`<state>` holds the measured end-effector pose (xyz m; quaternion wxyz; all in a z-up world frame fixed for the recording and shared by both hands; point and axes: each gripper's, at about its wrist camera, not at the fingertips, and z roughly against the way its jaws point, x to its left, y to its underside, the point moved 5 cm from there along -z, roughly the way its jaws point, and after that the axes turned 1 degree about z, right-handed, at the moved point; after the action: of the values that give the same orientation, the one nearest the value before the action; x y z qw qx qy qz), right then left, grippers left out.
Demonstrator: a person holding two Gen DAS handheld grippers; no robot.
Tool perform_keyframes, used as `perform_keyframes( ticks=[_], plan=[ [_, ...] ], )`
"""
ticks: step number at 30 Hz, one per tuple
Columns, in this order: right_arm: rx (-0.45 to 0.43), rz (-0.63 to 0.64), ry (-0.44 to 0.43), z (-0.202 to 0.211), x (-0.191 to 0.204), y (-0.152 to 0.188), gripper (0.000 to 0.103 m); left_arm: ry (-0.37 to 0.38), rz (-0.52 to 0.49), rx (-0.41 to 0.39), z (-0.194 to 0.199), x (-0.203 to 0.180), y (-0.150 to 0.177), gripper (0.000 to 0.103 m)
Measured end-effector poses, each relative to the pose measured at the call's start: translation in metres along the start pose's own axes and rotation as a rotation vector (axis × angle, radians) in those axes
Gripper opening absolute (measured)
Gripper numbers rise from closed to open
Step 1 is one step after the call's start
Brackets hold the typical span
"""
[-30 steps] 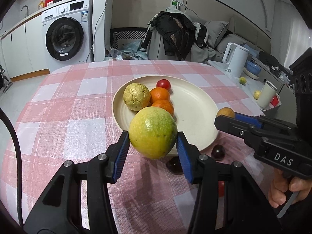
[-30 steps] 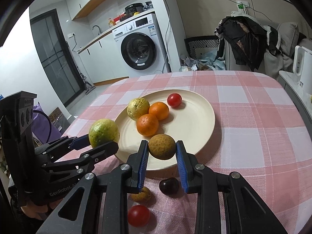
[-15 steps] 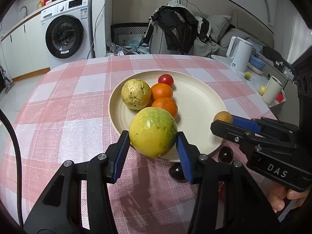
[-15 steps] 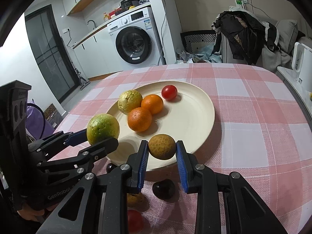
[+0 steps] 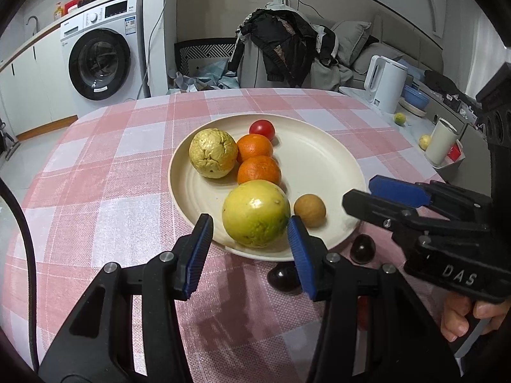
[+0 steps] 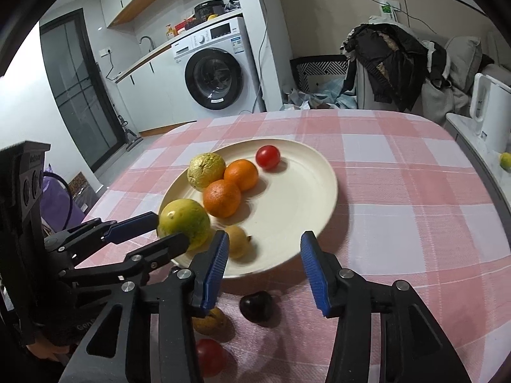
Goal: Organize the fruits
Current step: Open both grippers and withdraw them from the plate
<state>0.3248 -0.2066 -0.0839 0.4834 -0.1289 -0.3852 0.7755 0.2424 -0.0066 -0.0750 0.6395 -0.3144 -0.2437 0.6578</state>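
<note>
A large yellow-green fruit rests on the near edge of the cream plate. My left gripper stands open around it, with a gap at the left pad. A small brown fruit lies on the plate beside it, just ahead of my open right gripper, which holds nothing. The plate also holds a wrinkled yellow fruit, two oranges and a cherry tomato. On the cloth near the plate lie a dark plum, a brown fruit and a red tomato.
The round table has a pink checked cloth. A second dark plum lies near my left gripper's right finger. A white kettle and a cup stand on a side counter at the right. A washing machine is behind.
Both grippers moved forward over the plate and opened. The yellow-green fruit and the small brown fruit were let go and now lie on the plate.
</note>
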Motion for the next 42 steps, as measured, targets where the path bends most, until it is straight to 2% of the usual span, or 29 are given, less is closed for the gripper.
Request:
perform_keyframes(
  ticks=[2, 4, 5, 7, 9, 10, 16, 18, 20, 29, 35, 42],
  plan=[
    [-0.004, -0.008, 0.017, 0.003, -0.005, 0.000, 0.057, -0.007, 0.001, 0.000, 0.003, 0.001, 0.001, 0.047],
    [-0.012, -0.021, 0.018, 0.007, -0.010, 0.001, 0.070, -0.006, 0.001, -0.004, 0.009, 0.001, 0.003, 0.054],
    [-0.015, -0.025, 0.015, 0.009, -0.011, 0.001, 0.074, -0.006, 0.000, -0.009, 0.012, 0.002, 0.003, 0.058],
    [-0.014, -0.030, 0.016, 0.014, -0.014, 0.003, 0.089, -0.011, -0.005, -0.024, 0.020, 0.003, 0.006, 0.063],
    [-0.019, -0.031, 0.017, 0.019, -0.016, 0.004, 0.096, -0.016, -0.008, -0.033, 0.029, 0.004, 0.008, 0.078],
    [-0.021, -0.029, 0.019, 0.021, -0.017, 0.004, 0.102, -0.018, -0.009, -0.040, 0.033, 0.004, 0.009, 0.081],
    [-0.037, -0.043, 0.007, 0.039, -0.021, 0.007, 0.103, -0.016, -0.004, -0.073, 0.063, 0.007, 0.018, 0.087],
    [-0.032, -0.043, 0.012, 0.043, -0.020, 0.007, 0.103, -0.020, -0.012, -0.087, 0.073, 0.006, 0.021, 0.097],
    [-0.031, -0.033, 0.014, 0.048, -0.018, 0.008, 0.103, -0.025, -0.015, -0.099, 0.080, 0.003, 0.024, 0.102],
    [0.009, 0.031, 0.039, 0.056, -0.012, 0.022, 0.103, -0.035, -0.043, -0.105, 0.104, -0.007, 0.038, 0.102],
    [0.032, 0.046, 0.040, 0.055, -0.010, 0.028, 0.103, -0.038, -0.042, -0.094, 0.102, -0.007, 0.043, 0.102],
    [0.074, 0.134, 0.037, 0.049, 0.005, 0.038, 0.103, -0.036, -0.041, -0.087, 0.099, -0.006, 0.043, 0.102]
  ],
)
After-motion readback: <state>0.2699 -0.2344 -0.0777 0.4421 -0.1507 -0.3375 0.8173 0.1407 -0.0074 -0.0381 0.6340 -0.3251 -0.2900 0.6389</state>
